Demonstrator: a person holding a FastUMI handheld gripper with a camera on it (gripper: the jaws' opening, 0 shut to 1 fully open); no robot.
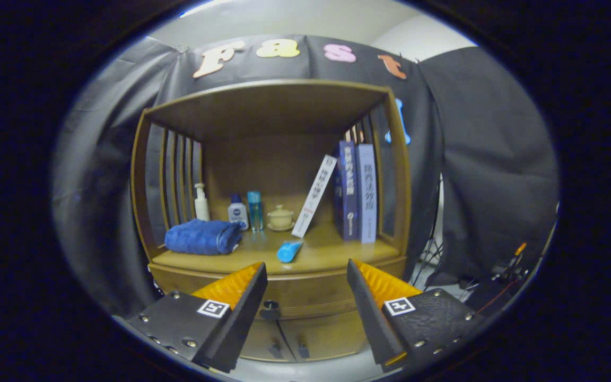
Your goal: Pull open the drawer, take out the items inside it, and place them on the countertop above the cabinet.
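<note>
Holding nothing, your claw (307, 276) hangs with its fingers spread wide, facing the wooden cabinet (276, 191) from a little way back. Between the two fingers, just ahead and low, you can see the drawer (305, 297) under the desk, shut flush with the cabinet front, its small dark knob (270, 306) sitting close to the inner edge of your left finger. Below the drawer, two cabinet doors (289, 339) meet at a seam, each with a small handle. On the desk (332, 249) above the drawer, a light blue tube (289, 250) lies near the front edge, between and just beyond your fingertips. To its left rests a folded blue towel (202, 236). Behind these stand a white pump bottle (201, 202), a short white bottle with a blue cap (237, 210), a tall clear blue bottle (255, 210) and a small lidded cream cup (280, 217). On the right, a white book (314, 195) leans against two upright blue books (357, 193).
</note>
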